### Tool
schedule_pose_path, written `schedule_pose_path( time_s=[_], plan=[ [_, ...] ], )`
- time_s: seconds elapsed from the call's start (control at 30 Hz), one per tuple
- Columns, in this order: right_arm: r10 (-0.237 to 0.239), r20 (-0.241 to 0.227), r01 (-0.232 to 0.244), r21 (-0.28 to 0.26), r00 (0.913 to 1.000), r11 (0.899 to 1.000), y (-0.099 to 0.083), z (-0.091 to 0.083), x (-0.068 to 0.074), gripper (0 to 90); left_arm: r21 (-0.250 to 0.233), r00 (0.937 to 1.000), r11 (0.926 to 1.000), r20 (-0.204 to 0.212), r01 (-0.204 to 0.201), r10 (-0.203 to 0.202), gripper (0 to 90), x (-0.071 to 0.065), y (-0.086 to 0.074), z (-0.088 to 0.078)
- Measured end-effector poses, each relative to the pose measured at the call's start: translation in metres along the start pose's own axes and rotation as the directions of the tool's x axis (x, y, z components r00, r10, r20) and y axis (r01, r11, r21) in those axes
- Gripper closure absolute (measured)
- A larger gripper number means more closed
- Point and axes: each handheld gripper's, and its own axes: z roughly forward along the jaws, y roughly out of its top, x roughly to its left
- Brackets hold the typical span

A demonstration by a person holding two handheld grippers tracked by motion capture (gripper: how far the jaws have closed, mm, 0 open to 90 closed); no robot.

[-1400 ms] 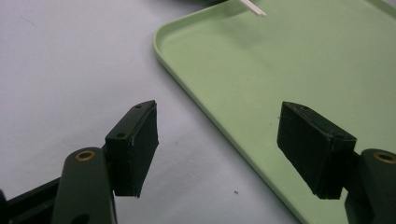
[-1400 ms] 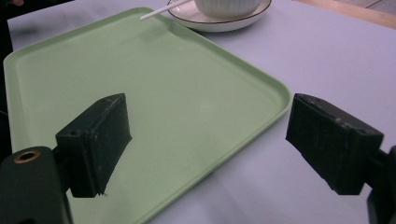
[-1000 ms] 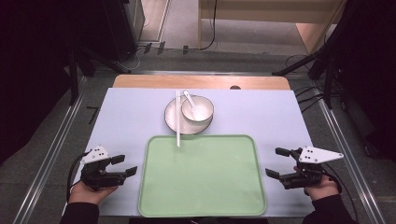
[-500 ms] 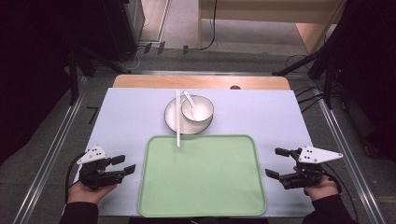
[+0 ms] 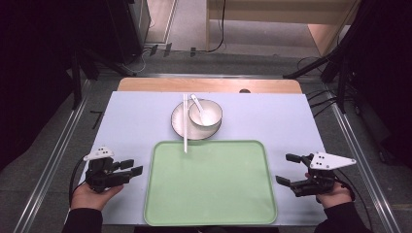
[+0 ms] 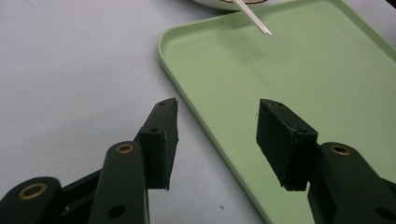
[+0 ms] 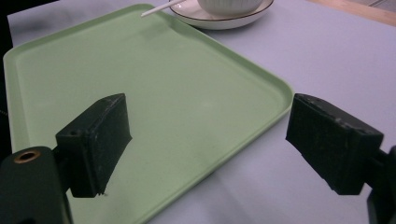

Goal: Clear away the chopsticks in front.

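A green tray [image 5: 210,182] lies at the near middle of the pale blue table. Behind it sits a white plate [image 5: 180,122] carrying a white bowl [image 5: 206,113] with a white spoon [image 5: 196,101] in it. A white chopstick [image 5: 185,124] rests across the plate, its tip hanging over the tray's far edge [image 6: 259,25]. My left gripper [image 5: 130,167] is held open beside the tray's left rim [image 6: 205,126], nothing between its jaws. My right gripper [image 5: 286,169] stands open at the tray's right rim [image 7: 266,107], wide apart and holding nothing.
A wooden strip [image 5: 209,85] borders the table's far edge. Metal rails [image 5: 58,145] run along both sides, with dark stands and cables on the floor beyond. Bare table surface [image 5: 131,116] lies left and right of the plate.
The left hand and its gripper have drawn slightly toward the near edge. The right gripper, tray, plate and bowl have not moved.
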Motion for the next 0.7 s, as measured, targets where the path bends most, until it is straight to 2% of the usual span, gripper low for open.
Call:
schedule_pose_path(
  time_s=[0.03,0.1,0.23,0.33,0.4,0.6,0.7],
  plan=[
    [0.000,0.001,0.000,0.001,1.0000,1.000,0.000,0.000,0.000,14.1,0.000,1.0000,1.0000,0.000,0.000,0.000,46.6,0.000,0.000,0.000],
    [-0.001,0.001,0.001,-0.001,1.0000,1.000,0.000,0.000,0.000,14.1,0.011,0.9999,0.9999,-0.015,0.008,-0.008,43.7,0.001,0.010,0.004],
    [-0.002,0.000,0.002,0.002,1.0000,1.000,0.000,0.001,0.000,14.1,0.014,0.9992,0.9991,0.000,0.040,-0.040,41.9,0.003,0.021,0.012],
    [-0.004,0.000,0.004,0.003,1.0000,1.000,0.000,0.001,0.001,14.1,0.027,0.9994,0.9991,-0.018,0.031,-0.031,41.2,0.002,0.026,0.015],
    [-0.006,-0.001,0.006,0.001,1.0000,1.000,0.000,0.001,0.001,14.1,0.036,0.9995,0.9992,-0.029,0.015,-0.014,41.0,0.000,0.035,0.020],
    [0.000,0.003,0.000,0.003,1.0000,1.000,0.000,0.001,0.001,14.1,0.045,0.9993,0.9989,-0.036,0.013,-0.011,40.7,-0.001,0.049,0.027],
    [0.000,0.005,0.000,0.003,1.0000,1.000,0.000,0.001,0.001,14.1,0.059,0.9988,0.9982,-0.048,0.010,-0.007,40.4,-0.002,0.063,0.036]
  ],
)
